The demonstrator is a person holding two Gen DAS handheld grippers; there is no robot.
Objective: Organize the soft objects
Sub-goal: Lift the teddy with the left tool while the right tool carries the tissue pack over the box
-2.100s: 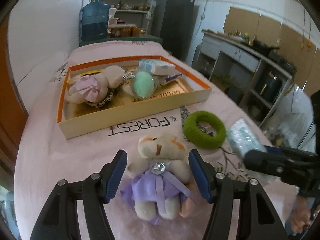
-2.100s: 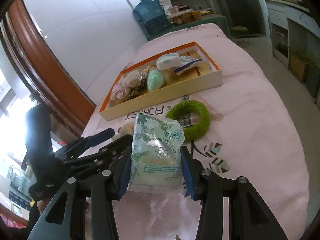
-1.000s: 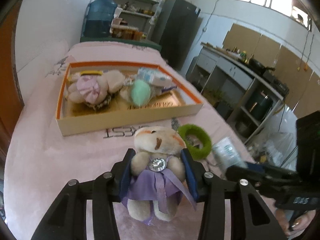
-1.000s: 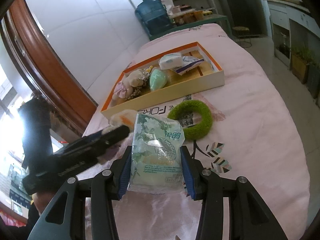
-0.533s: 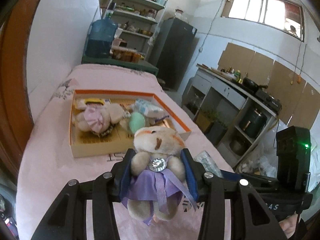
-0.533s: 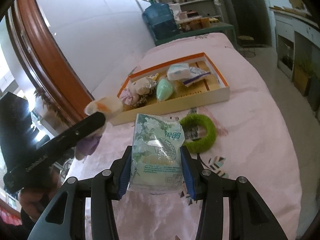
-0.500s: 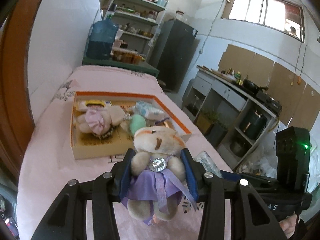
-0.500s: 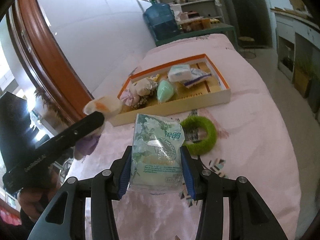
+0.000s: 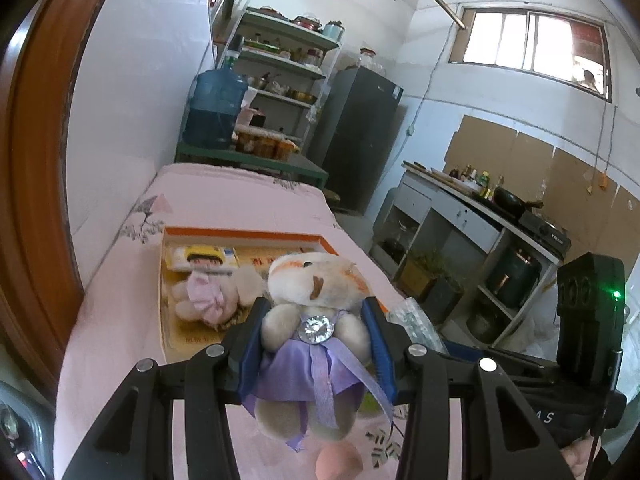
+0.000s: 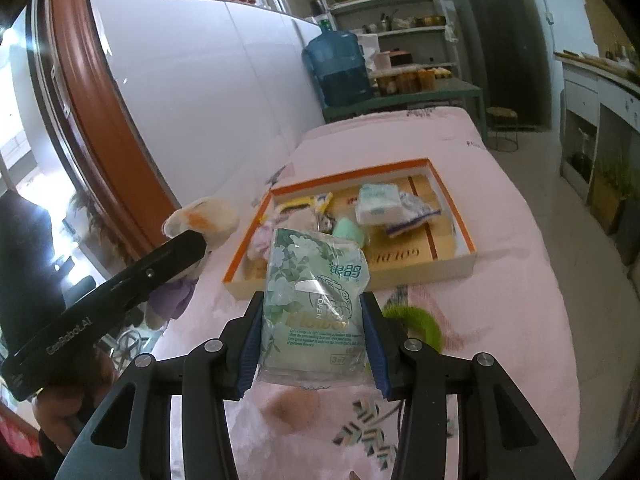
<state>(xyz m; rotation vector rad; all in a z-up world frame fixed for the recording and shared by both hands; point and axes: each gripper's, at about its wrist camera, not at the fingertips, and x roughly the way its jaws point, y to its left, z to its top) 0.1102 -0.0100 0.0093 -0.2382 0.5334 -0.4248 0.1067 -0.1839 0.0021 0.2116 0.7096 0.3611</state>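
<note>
My left gripper (image 9: 316,344) is shut on a cream teddy bear in a purple dress (image 9: 314,320) and holds it high above the pink table, in front of the orange-rimmed box (image 9: 240,236). The bear also shows in the right wrist view (image 10: 200,216), at the left. My right gripper (image 10: 312,340) is shut on a green tissue pack (image 10: 316,300) and holds it above the table, short of the box (image 10: 468,264). The box holds a pink plush (image 9: 204,296), a mint sponge (image 10: 348,232), a white tissue pack (image 10: 378,204) and a yellow packet (image 9: 200,258).
A green fuzzy ring (image 10: 420,324) lies on the pink cloth (image 10: 512,280) before the box, partly hidden by my right gripper. A round pink sponge (image 10: 292,408) lies under it. A white wall and brown door frame stand at the left; kitchen counters (image 9: 460,204) at the right.
Both grippers have risen well above the table with their loads. The left gripper closed on the bear about two seconds ago. The box now looks lower and farther off.
</note>
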